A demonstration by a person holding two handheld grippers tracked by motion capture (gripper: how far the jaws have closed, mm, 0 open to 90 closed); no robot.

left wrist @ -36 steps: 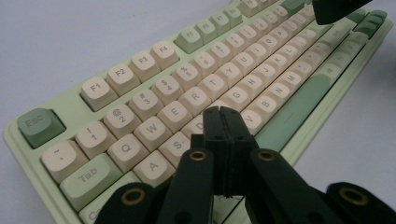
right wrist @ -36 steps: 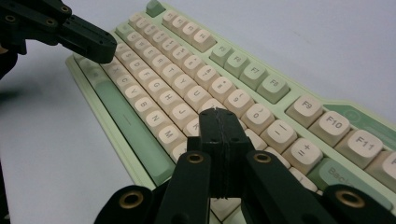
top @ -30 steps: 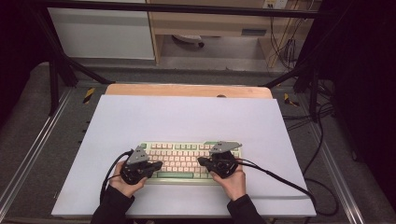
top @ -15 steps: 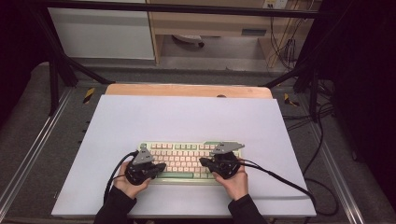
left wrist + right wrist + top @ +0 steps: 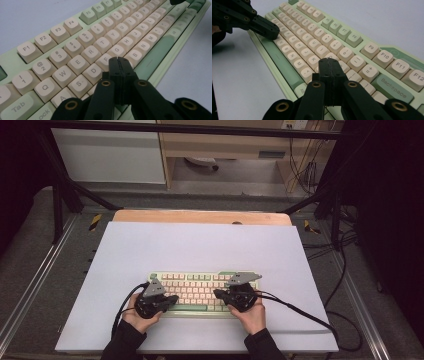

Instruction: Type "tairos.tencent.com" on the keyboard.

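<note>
The keyboard [image 5: 200, 290] lies on the near half of the white tabletop [image 5: 200, 247], its long axis running left to right across the person's front, function row away from the person and space bar toward them. Both grippers sit over it, one at each end. The left gripper [image 5: 172, 299] hangs above the left letter keys; in the left gripper view its tip [image 5: 119, 60] sits just over the F and G keys, pointing along the rows toward the far end. The right gripper [image 5: 218, 293] covers the right half; in the right gripper view its tip [image 5: 329, 61] hovers near the L and semicolon keys. Each is therefore nearest to its own half of the board, so a key's side would likely decide which hand presses it. On both, the black jaws are pressed together with nothing between them, forming a single blunt poker. The keyboard has a pale green case, cream keycaps, and darker green space bar and Backspace.
</note>
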